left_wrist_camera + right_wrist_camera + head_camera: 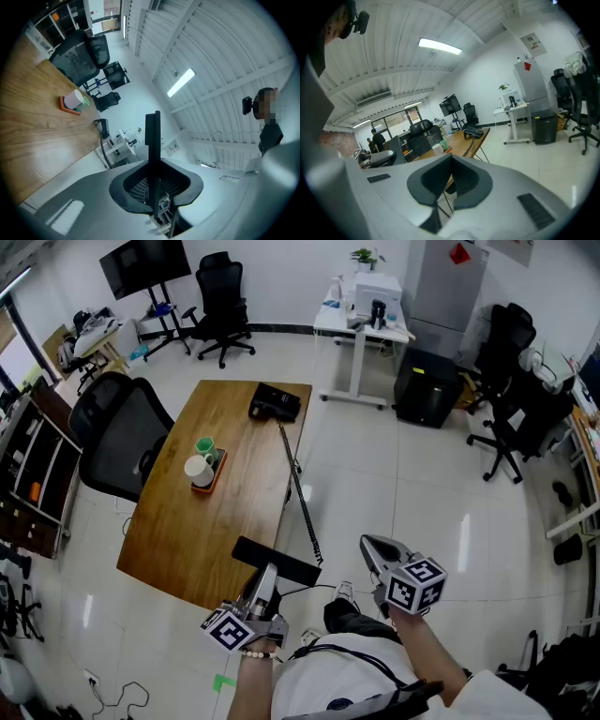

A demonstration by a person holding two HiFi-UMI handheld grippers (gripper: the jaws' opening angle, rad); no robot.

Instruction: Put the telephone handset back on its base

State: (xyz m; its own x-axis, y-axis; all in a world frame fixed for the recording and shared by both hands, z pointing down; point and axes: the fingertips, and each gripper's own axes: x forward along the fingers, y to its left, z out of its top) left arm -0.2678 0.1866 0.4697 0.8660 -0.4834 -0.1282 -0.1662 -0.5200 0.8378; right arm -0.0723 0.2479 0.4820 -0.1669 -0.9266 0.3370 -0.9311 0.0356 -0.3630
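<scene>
The black telephone base (274, 401) sits at the far end of the wooden table (178, 531). Its coiled cord (302, 498) runs down past the table's right edge to the black handset (277, 561). My left gripper (266, 576) is shut on the handset and holds it just off the table's near corner. In the left gripper view the handset (152, 136) stands edge-on between the jaws, with the base (100, 126) far off. My right gripper (372, 546) hangs over the floor to the right, shut and empty; its view shows the base (474, 132) in the distance.
A white mug and a green cup sit on an orange tray (208, 474) mid-table. A black office chair (117, 437) stands at the table's left side. A white desk (361, 329) and more chairs (506, 399) stand further off across the glossy floor.
</scene>
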